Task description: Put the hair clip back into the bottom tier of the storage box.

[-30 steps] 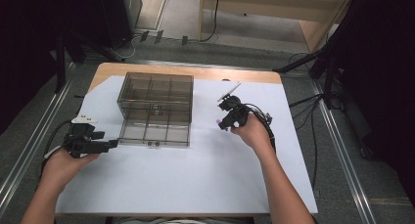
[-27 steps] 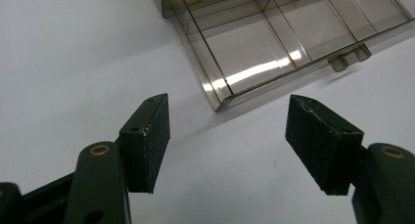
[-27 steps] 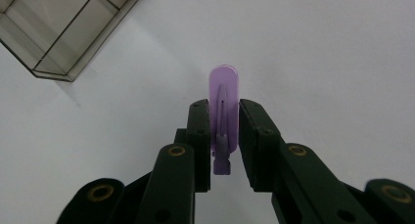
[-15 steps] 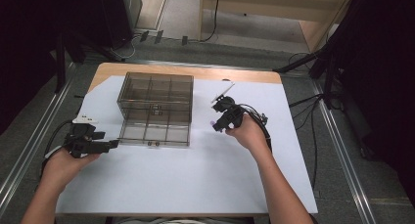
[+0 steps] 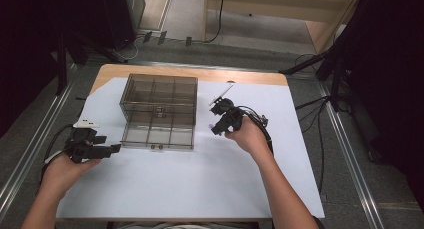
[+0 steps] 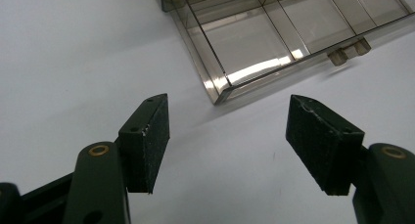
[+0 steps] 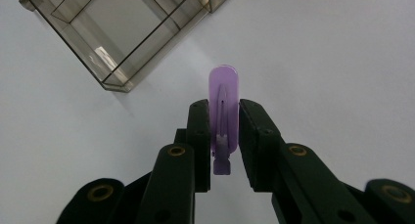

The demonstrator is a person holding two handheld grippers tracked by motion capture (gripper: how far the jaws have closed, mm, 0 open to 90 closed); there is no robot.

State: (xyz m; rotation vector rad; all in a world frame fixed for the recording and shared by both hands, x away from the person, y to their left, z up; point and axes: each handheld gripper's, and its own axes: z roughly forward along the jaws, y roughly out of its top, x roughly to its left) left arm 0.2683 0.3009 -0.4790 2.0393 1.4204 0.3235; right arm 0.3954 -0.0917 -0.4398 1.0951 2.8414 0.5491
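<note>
Between your right gripper's (image 7: pixel 224 136) pressed pads, the purple clip (image 7: pixel 223 104) looks light, slippery plastic; keep pinching its flat sides, while the left gripper (image 6: pixel 235 145) stays spread empty.

Rectangular light-wood table (image 5: pixel 240 77), its top largely covered by a white paper sheet (image 5: pixel 190 189). Grey carpeted floor (image 5: pixel 345 189) on all sides, with metal floor rails (image 5: pixel 30 154) running along the left and right. Pale wooden shelf unit (image 5: pixel 280 4) beyond the far edge. Black cables (image 5: pixel 310 104) trail over the floor at right. Dark furniture (image 5: pixel 100 19) stands in shadow far left. Lighting even, from overhead.
</note>
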